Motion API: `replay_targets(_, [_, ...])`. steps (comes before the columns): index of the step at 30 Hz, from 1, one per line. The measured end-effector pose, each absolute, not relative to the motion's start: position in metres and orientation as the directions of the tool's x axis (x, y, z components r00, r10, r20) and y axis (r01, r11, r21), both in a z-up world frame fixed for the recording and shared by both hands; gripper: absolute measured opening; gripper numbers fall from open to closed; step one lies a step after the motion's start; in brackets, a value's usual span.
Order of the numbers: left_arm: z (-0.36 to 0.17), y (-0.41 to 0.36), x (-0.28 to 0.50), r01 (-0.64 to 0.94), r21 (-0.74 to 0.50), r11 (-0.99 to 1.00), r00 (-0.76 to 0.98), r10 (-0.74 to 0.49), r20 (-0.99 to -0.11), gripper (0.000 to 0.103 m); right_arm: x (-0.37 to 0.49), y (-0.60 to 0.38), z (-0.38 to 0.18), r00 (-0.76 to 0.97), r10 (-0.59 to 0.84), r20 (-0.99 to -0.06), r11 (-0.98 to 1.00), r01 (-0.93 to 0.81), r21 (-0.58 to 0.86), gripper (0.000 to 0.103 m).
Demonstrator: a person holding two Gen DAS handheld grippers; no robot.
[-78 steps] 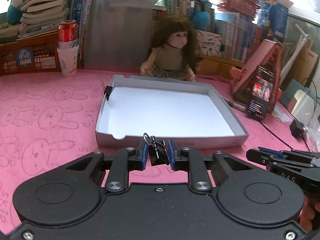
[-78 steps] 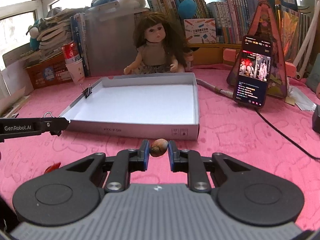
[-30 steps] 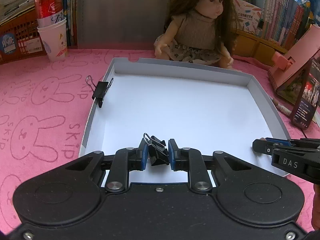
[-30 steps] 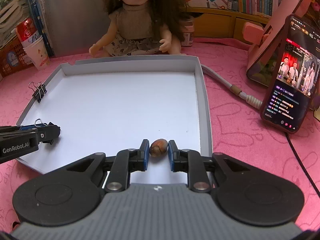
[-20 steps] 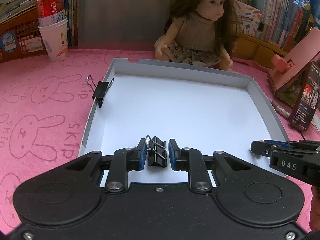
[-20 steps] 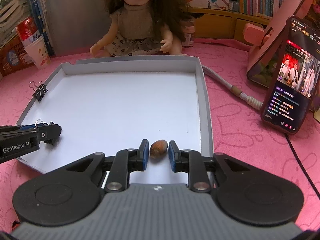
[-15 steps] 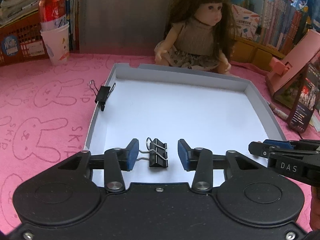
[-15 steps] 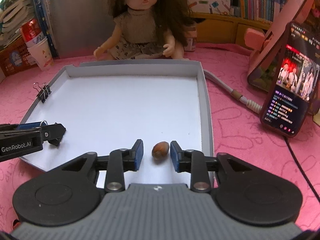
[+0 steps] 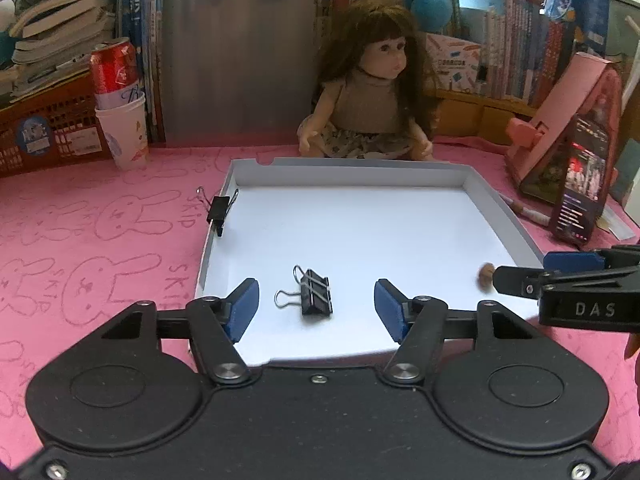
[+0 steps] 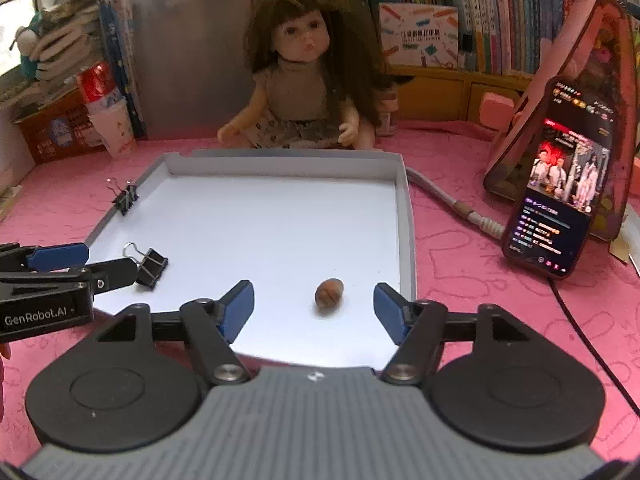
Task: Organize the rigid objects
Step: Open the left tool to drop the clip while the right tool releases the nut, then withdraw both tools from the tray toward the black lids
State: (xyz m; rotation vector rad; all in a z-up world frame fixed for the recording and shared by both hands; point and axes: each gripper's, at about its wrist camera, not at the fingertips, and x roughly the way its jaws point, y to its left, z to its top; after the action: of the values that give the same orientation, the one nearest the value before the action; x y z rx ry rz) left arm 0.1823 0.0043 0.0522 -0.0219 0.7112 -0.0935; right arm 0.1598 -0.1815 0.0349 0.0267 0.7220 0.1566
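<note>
Lying free on the white tray (image 9: 496, 216) floor: black binder clip (image 9: 314, 298) at 7 o'clock, brown nut (image 10: 329, 291) at 5 o'clock. Spreading wide, touching nothing: jaws of left gripper (image 9: 316, 306) and right gripper (image 10: 314, 306), just opening.

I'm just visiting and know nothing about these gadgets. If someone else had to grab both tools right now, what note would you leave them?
Left gripper: open, jaws just opened, nothing held.
Right gripper: open, jaws just opened, nothing held.
Binder clip lies loose on the white tray floor, near its front left.
Nut lies loose in the tray, front right.
A second clip is clamped on the tray's left wall.
Done: both items dropped in the tray.
Left: nothing else to sort is in view; check the pink mat.
</note>
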Motion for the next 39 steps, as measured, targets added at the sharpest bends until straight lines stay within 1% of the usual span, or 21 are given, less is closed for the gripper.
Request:
replay_targets(2, [0.054,0.005,0.173,0.084,-0.058,0.995,0.758,-0.102,-0.645,0.063,0.152,-0.183,0.037,0.748,0.162,-0.643,0.987,-0.14,0.085,0.082])
replay_targets(4, [0.055,0.007,0.164,0.087,-0.07,0.994,0.761,-0.112,-0.639,0.067,0.144,-0.185,0.038,0.756,0.17,-0.632,0.985,-0.147,0.089,0.083])
replay_targets(6, [0.054,0.009,0.155,0.085,-0.081,0.993,0.76,-0.117,-0.639,0.069,0.134,-0.186,0.039,0.772,0.169,-0.613,0.985,-0.15,0.083,0.084])
replay_targets(11, [0.055,0.014,0.133,0.085,-0.09,0.992,0.771,-0.123,-0.624,0.07,0.11,-0.189,0.038,0.818,0.152,-0.555,0.988,-0.147,0.054,0.085])
replay_targets(15, [0.055,0.014,0.115,0.091,-0.072,0.993,0.789,-0.116,-0.604,0.077,0.094,-0.19,0.033,0.828,0.162,-0.536,0.986,-0.162,0.047,0.087])
replay_targets(24, [0.049,0.007,0.082,0.116,-0.049,0.992,0.797,-0.123,-0.591,0.079,0.062,-0.188,0.027,0.845,0.176,-0.505,0.982,-0.186,0.032,0.09])
replay_targets(31, [0.042,0.002,0.061,0.12,-0.048,0.992,0.797,-0.125,-0.591,0.08,0.04,-0.182,0.019,0.862,0.176,-0.476,0.978,-0.208,-0.015,0.092])
replay_targets(39, [0.035,0.001,0.043,0.11,-0.03,0.993,0.805,-0.107,-0.584,0.08,0.021,-0.18,0.016,0.876,0.191,-0.443,0.976,-0.218,-0.01,0.094])
